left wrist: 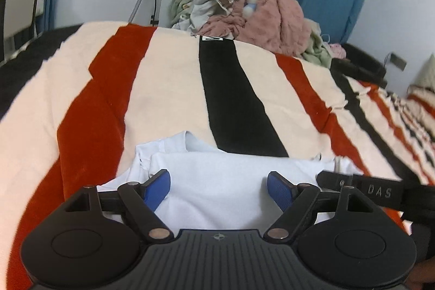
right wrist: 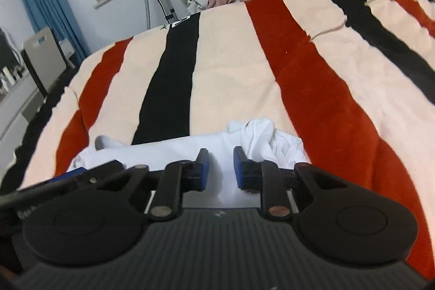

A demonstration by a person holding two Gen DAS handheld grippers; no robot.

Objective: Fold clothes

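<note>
Left gripper (left wrist: pixel 218 188) spread wide and right gripper (right wrist: pixel 220 167) narrowly parted, both empty, over white cotton garment (left wrist: pixel 217 181) on red-, black- and cream-striped blanket (left wrist: pixel 168 78).

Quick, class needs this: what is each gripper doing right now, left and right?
Left gripper: open wide above the white shirt, holding nothing.
Right gripper: open with a narrower gap, over the same shirt, nothing visibly gripped.

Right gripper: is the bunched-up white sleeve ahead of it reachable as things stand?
Probably yes. The right gripper is open over the white shirt, and the bunched sleeve lies just beyond its right finger with nothing between.
</note>
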